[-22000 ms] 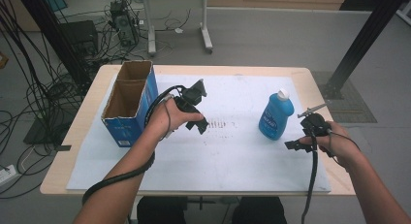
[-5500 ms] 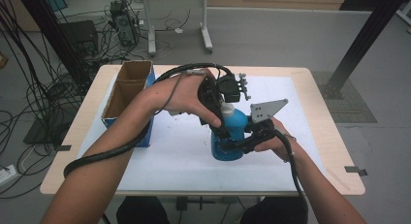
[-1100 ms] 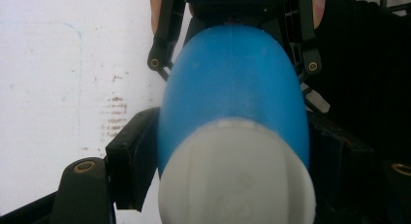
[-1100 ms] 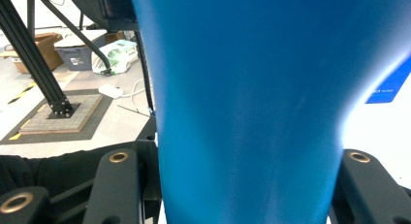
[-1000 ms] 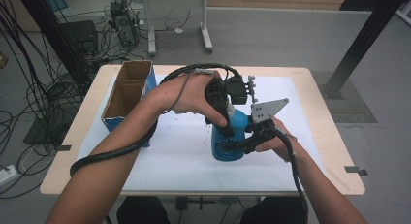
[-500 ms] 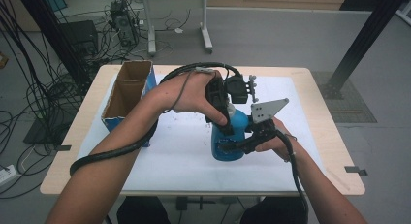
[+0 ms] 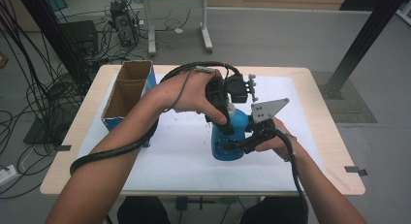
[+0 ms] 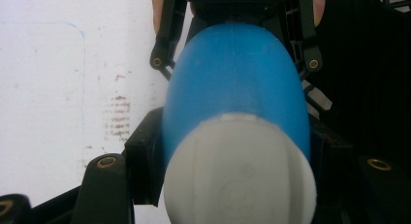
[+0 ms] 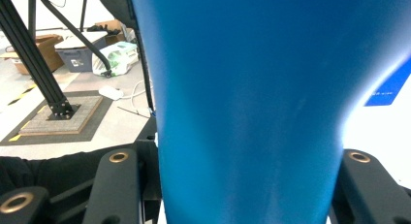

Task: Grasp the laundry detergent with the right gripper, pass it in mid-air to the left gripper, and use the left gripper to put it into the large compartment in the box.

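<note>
While upright on the table – blue bottle, white cap | left gripper jaws clamped on cap | right gripper jaws clamped on bottle

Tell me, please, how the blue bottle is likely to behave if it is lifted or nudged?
The blue bottle looks like smooth plastic, so probably light and somewhat slippery. Tall with a narrow white cap, it may tip if nudged high. Its rounded body would likely roll once on its side.

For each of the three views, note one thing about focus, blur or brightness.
High view: evenly lit, sharp. Left gripper view: the white cap is close and soft; the table cover is washed out. Right gripper view: the blue bottle is blurred, with bright glare at its right edge.
</note>
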Action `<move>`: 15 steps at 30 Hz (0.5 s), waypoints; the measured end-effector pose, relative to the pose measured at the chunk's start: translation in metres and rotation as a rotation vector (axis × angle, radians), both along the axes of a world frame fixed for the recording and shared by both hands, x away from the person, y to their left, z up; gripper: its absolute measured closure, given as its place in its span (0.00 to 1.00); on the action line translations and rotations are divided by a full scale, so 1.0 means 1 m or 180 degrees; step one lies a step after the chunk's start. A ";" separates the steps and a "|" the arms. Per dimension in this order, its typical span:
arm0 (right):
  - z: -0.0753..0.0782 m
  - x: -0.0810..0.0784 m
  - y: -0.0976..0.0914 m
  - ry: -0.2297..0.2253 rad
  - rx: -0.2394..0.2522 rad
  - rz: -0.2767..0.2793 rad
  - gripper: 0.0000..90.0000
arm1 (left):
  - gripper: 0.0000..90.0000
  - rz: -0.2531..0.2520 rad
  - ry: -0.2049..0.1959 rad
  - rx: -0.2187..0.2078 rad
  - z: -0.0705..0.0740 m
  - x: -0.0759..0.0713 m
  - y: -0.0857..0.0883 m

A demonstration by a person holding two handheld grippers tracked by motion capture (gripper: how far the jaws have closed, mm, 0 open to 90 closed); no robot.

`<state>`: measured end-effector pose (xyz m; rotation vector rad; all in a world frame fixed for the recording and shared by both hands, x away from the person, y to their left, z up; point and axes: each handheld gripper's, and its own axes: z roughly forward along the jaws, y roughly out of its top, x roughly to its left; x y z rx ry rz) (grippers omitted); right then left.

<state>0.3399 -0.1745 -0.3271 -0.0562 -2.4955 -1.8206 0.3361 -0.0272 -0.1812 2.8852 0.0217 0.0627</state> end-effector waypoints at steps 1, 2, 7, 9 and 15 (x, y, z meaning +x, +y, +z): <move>0.000 0.000 0.000 -0.0003 -0.0001 0.0000 0.49 | 0.42 -0.0006 -0.0001 0.0001 0.000 0.000 0.000; 0.000 0.000 0.000 -0.0001 -0.0003 0.0000 0.49 | 0.42 0.0003 0.0004 -0.0003 0.000 0.000 0.000; 0.001 -0.001 -0.001 0.0001 0.0007 -0.0003 0.49 | 0.42 0.0019 0.0011 -0.0015 0.001 0.000 0.000; 0.001 -0.001 -0.001 -0.0001 0.0002 -0.0003 0.49 | 0.42 0.0020 0.0008 -0.0008 0.001 0.000 0.000; 0.001 0.000 0.000 -0.0006 0.0015 -0.0003 0.49 | 0.42 0.0022 -0.0010 -0.0021 0.002 -0.001 0.000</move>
